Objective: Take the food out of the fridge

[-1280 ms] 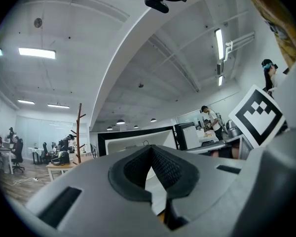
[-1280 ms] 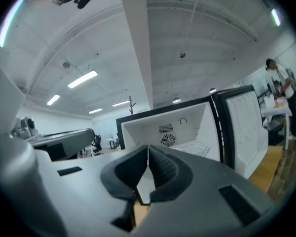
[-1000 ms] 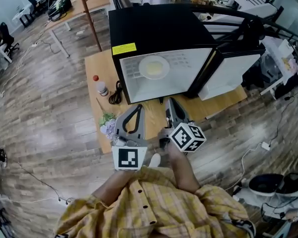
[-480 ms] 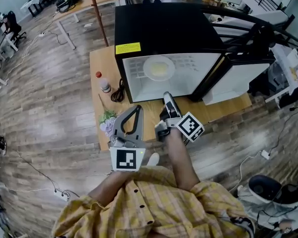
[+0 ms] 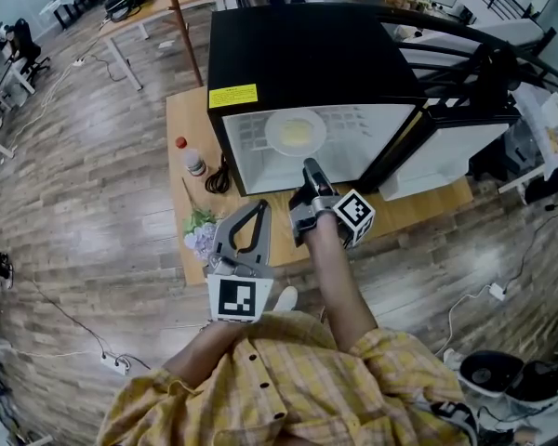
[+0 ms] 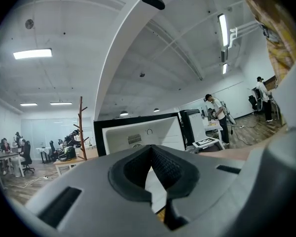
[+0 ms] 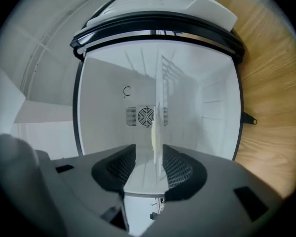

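A black mini fridge [image 5: 307,54] stands on a wooden table [image 5: 181,119] with its door [image 5: 446,147] swung open to the right. On its white shelf lies a white plate [image 5: 295,131] with pale yellow food. My right gripper [image 5: 309,169] is rolled onto its side just in front of the opening and points in. Its jaws are opening, with nothing between them. In the right gripper view the plate [image 7: 155,127] shows edge-on beyond the gripper [image 7: 148,154]. My left gripper [image 5: 258,204] hangs back at the table's front, shut and empty, facing the fridge [image 6: 138,132].
Left of the fridge on the table are a small bottle [image 5: 190,159] with a red cap, a coiled black cable [image 5: 219,175] and a bunch of flowers [image 5: 202,232]. A fan vent [image 7: 146,116] sits in the fridge's back wall. Desks and chairs stand farther off.
My right gripper has moved forward to the fridge opening, rolled onto its side and spread its jaws. The left gripper has hardly shifted.
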